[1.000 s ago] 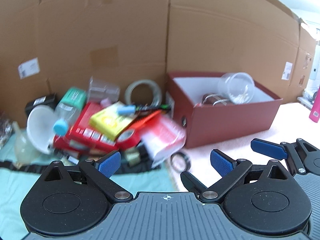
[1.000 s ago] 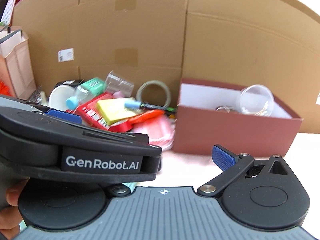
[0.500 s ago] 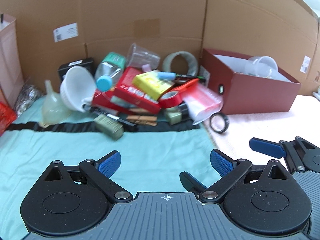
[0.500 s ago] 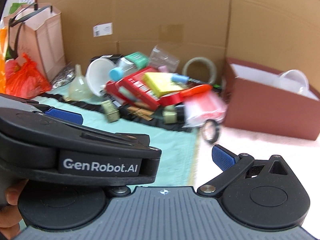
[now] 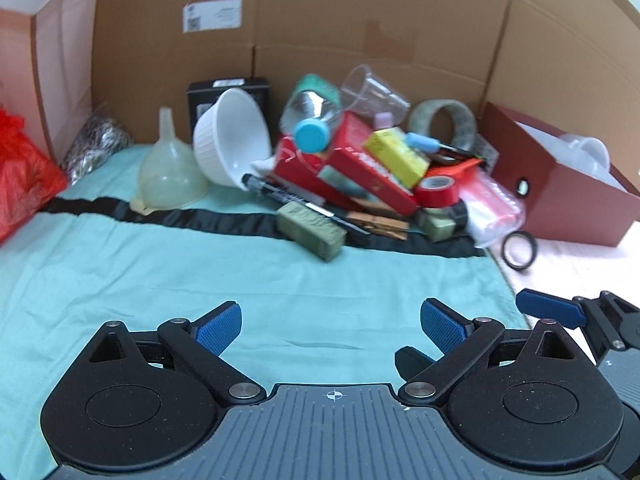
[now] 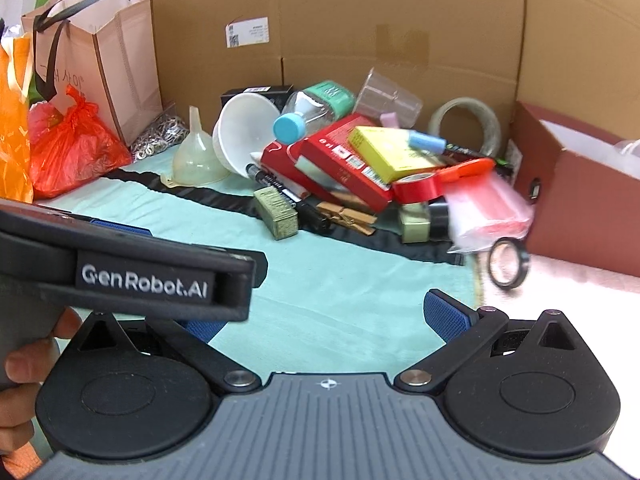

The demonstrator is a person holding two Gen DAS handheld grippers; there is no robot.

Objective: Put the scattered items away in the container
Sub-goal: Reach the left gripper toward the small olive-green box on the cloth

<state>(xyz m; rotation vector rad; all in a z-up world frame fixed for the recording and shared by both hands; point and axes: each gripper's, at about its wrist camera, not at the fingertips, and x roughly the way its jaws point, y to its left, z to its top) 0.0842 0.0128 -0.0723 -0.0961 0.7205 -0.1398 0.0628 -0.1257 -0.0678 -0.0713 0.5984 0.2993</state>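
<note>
A heap of items lies against the cardboard wall: a white bowl (image 5: 232, 136), a clear funnel (image 5: 170, 168), a blue-capped bottle (image 5: 310, 120), red boxes (image 5: 352, 168), a yellow box (image 5: 396, 156), red tape (image 5: 438, 192), a green block (image 5: 311, 230) and a black tape ring (image 5: 519, 249). The dark red box (image 5: 568, 204) stands at the right with a clear cup (image 5: 588, 150) inside. My left gripper (image 5: 330, 326) is open over the teal cloth, well short of the heap. My right gripper (image 6: 326, 316) is open too, its left finger partly hidden behind the left gripper's body (image 6: 140, 280).
A teal cloth (image 5: 160, 272) with a black stripe covers the near surface; a pink cloth (image 6: 580, 280) lies by the box. A paper bag (image 6: 100, 52), red and orange plastic bags (image 6: 68, 148) and a bag of metal bits (image 6: 160, 136) stand left. Cardboard walls (image 5: 360, 20) close the back.
Both grippers have pulled back and swung left from the red box. The heap now sits farther away and more teal cloth shows in front. Both stay open.
</note>
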